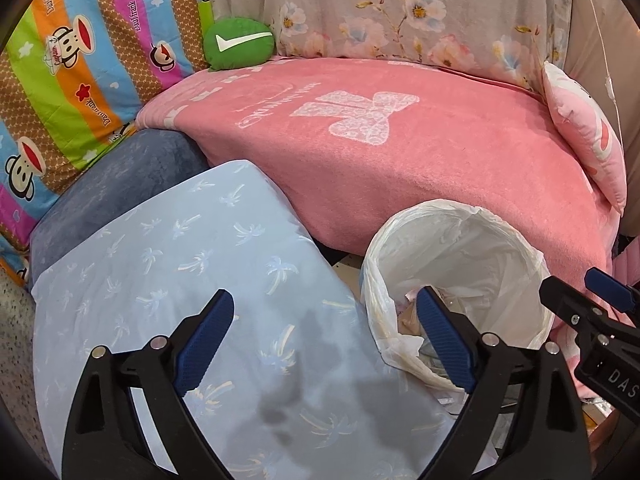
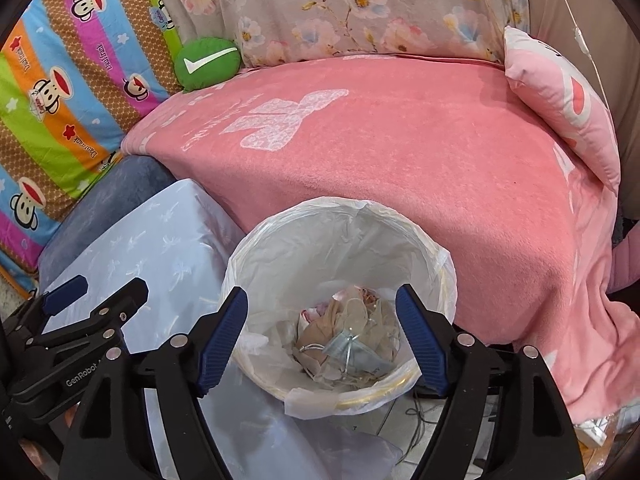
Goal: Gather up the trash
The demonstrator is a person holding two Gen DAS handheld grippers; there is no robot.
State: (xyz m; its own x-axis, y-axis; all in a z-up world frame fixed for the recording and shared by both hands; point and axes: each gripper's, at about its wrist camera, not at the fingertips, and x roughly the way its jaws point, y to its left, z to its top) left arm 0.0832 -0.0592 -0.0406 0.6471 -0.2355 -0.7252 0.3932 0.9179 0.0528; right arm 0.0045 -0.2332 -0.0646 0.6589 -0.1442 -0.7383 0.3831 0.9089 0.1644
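Observation:
A round trash bin with a white plastic liner [image 2: 416, 240] stands on the floor in front of the pink-covered bed. Crumpled paper, a face mask and other trash [image 2: 348, 340] lie in its bottom. My right gripper [image 2: 322, 340] is open and empty, directly above the bin's mouth. My left gripper [image 1: 326, 340] is open and empty, over the light blue pillow [image 1: 180, 280], with its right finger over the bin liner's left rim [image 1: 472, 216]. The right gripper also shows at the right edge of the left wrist view [image 1: 580, 300]. The left gripper also shows at the left of the right wrist view [image 2: 96, 296].
A pink blanket [image 2: 400, 152] covers the bed behind the bin. A green round cushion [image 2: 208, 64], a striped cartoon quilt [image 2: 60, 100], a floral quilt [image 2: 340, 8] and a pink pillow [image 2: 568, 100] lie around it. A dark blue pillow [image 1: 120, 184] sits under the light blue one.

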